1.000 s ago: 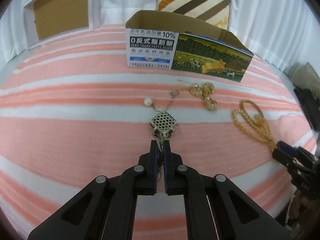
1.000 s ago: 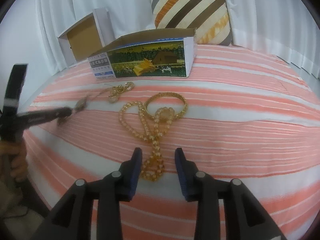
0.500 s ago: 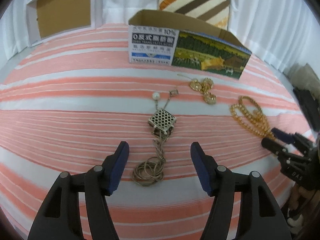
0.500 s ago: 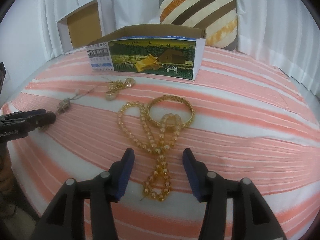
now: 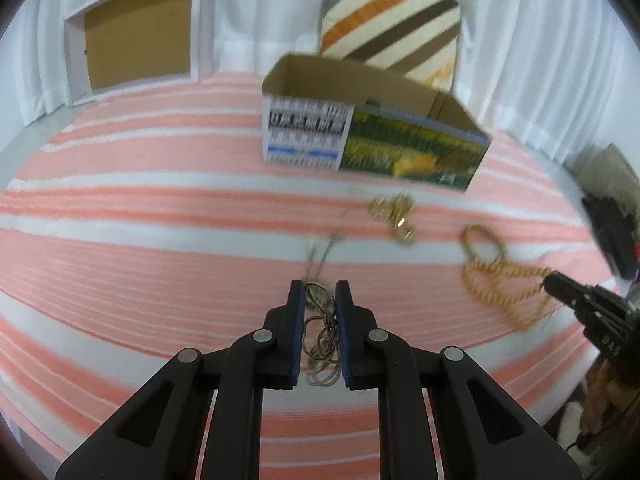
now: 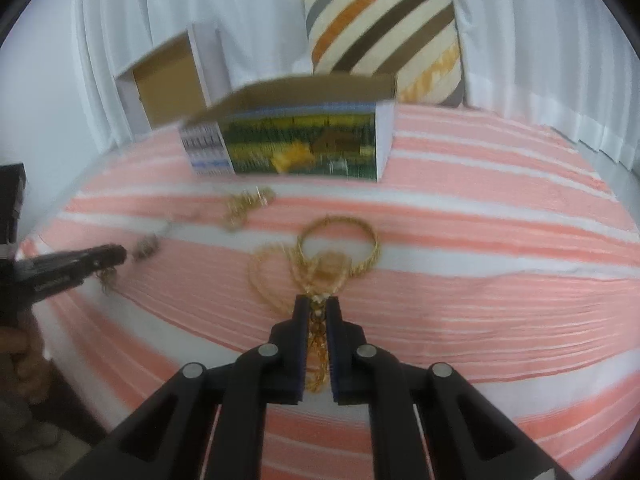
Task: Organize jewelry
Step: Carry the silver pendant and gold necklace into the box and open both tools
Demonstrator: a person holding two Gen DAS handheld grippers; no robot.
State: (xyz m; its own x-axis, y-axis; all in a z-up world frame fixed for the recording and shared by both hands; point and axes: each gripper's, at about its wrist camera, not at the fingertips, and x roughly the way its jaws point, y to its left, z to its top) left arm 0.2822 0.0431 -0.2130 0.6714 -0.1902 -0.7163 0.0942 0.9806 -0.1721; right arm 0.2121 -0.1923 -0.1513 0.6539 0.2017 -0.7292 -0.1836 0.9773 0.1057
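My left gripper [image 5: 320, 290] is closed around the coiled chain of a silver pendant necklace [image 5: 322, 332] on the striped bed; its chain [image 5: 324, 254] trails ahead. My right gripper [image 6: 318, 306] is shut on the end of an amber bead necklace [image 6: 280, 276] that overlaps a gold bangle [image 6: 340, 236]. A cluster of gold jewelry [image 5: 394, 214] lies further ahead, before the open printed carton [image 5: 372, 140]. In the right wrist view the left gripper [image 6: 104, 258] shows at the left, and the carton [image 6: 296, 144] stands beyond.
A pink-and-white striped bedspread [image 5: 140, 240] covers the bed. A striped pillow [image 6: 384, 36] leans on white curtains behind the carton. An open white box [image 5: 136, 40] stands at the back left. Dark objects [image 5: 612, 232] lie off the right bed edge.
Both grippers went from wide open to closed: the left closed on the silver necklace's coiled chain, the right on the amber bead necklace's end. Both views moved forward.
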